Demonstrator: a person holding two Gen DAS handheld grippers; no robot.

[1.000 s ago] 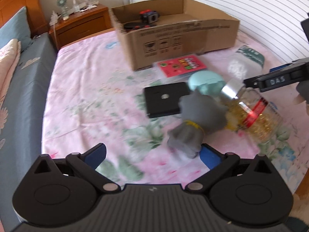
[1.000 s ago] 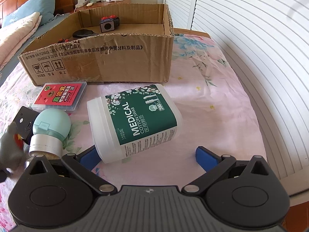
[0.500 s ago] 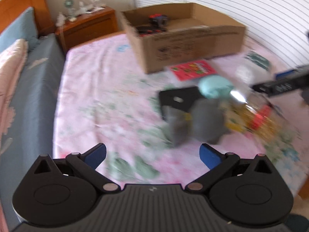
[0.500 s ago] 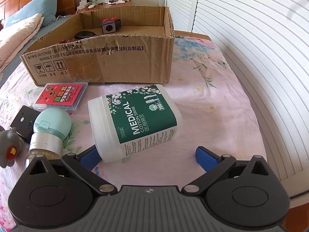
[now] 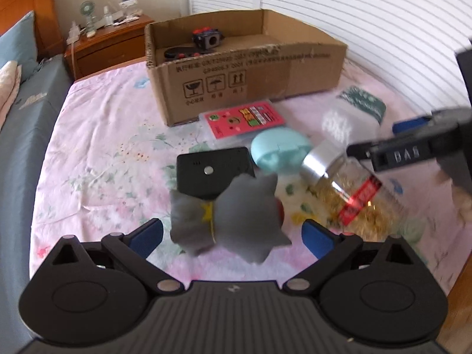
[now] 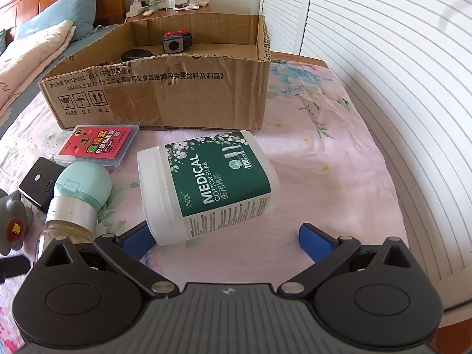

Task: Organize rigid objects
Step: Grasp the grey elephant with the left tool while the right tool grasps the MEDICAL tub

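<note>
The left claw (image 5: 233, 233) hangs over a bed (image 5: 112, 153) spread with a pink flowered sheet, its blue pads (image 5: 147, 234) apart; they have just been closing a little, and a grey toy (image 5: 233, 221) lies between them, though the blur makes it hard to say whether either pad touches it. The toy rests partly on a flat black device (image 5: 212, 171). Just beyond sit a mint case (image 5: 278, 149) and a clear jar (image 5: 351, 194) of yellowish bits with a silver cap, lying on its side, the cap against the case. A red card pack (image 5: 244, 119) lies between these and a cardboard box (image 5: 247, 82), which stands open at the middle of the bed and holds a black cube (image 5: 208, 39) with red buttons and a flat dark object (image 5: 174, 54). The right claw (image 6: 227, 239) is also spread wide, holding nothing. A white tub (image 6: 206, 185) with a green "MEDICAL COTTON SWAB" label lies on its side in front of it, its lid end just beside the left pad, the right pad well apart from it. White louvred doors (image 6: 383, 59) stand along the far side of the bed, and a wooden nightstand (image 5: 109, 44) with a small fan (image 5: 87, 10) stands beyond its head.
</note>
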